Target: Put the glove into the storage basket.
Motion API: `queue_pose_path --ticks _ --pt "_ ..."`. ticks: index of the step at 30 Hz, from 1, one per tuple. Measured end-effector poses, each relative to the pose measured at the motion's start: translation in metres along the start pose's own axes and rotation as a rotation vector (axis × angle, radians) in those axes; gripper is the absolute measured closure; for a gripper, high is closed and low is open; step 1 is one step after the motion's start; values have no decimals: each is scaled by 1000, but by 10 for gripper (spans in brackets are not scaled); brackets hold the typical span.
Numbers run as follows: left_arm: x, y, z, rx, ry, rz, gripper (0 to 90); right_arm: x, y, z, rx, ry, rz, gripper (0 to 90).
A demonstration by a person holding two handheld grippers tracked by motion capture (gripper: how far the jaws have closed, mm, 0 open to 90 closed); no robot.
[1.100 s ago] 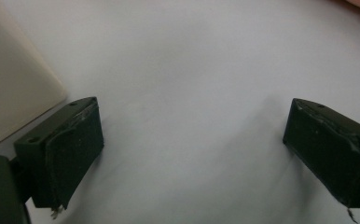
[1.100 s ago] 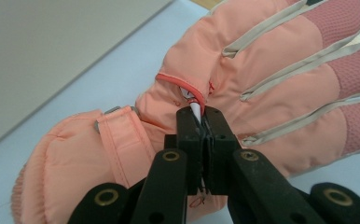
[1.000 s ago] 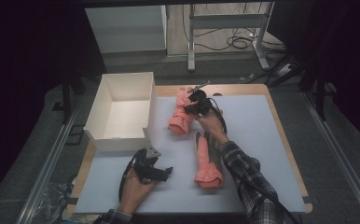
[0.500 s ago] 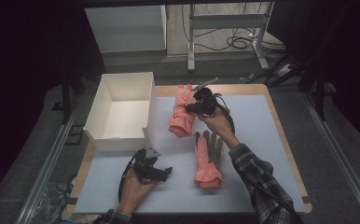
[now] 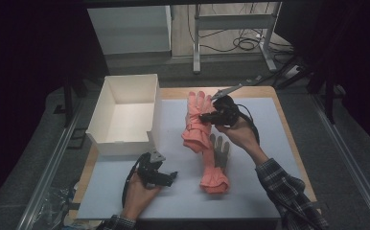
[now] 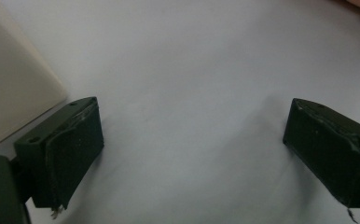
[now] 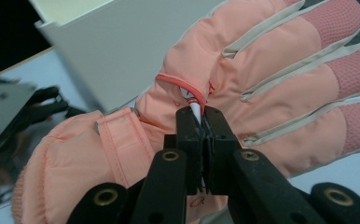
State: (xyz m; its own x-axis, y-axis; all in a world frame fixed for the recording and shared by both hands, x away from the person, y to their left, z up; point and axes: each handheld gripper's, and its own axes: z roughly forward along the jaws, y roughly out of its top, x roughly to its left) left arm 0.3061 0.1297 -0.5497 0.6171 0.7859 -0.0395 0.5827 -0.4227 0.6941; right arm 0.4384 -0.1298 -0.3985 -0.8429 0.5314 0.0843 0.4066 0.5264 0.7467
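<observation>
right gripper (image 7: 201,116) pinching pink ski glove (image 5: 196,122) | white box (image 5: 125,98) lying at nine o'clock | left gripper (image 5: 166,176) resting wide

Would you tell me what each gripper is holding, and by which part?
The right gripper pinches the white tag at the pink glove's side; the left gripper is open, holding nothing.

A box (image 5: 125,115) sits left of two gloves, the far glove (image 5: 196,122) behind the near glove (image 5: 215,165).

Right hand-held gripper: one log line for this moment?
right hand-held gripper shut on upper pink glove | left hand-held gripper open over mat | second glove flat | white box empty
</observation>
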Motion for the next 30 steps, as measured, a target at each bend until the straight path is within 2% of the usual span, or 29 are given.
queue_pose_path --ticks 4,7,16,20,26,30 --pt "0 0 0 -2 1 -2 47 7 -9 -15 3 8 -18 861" --pt "0 0 0 -2 1 -2 47 16 -27 -34 11 22 -30 860" --pt "0 0 0 -2 0 -3 47 25 -64 -57 23 49 -21 859" --pt "0 0 0 -2 0 -3 47 27 -79 -53 39 63 -15 858" --pt "0 0 0 -3 0 -2 47 29 -97 -37 75 80 -3 856" --pt "0 0 0 -3 0 -2 47 30 -104 -26 92 58 1 853"
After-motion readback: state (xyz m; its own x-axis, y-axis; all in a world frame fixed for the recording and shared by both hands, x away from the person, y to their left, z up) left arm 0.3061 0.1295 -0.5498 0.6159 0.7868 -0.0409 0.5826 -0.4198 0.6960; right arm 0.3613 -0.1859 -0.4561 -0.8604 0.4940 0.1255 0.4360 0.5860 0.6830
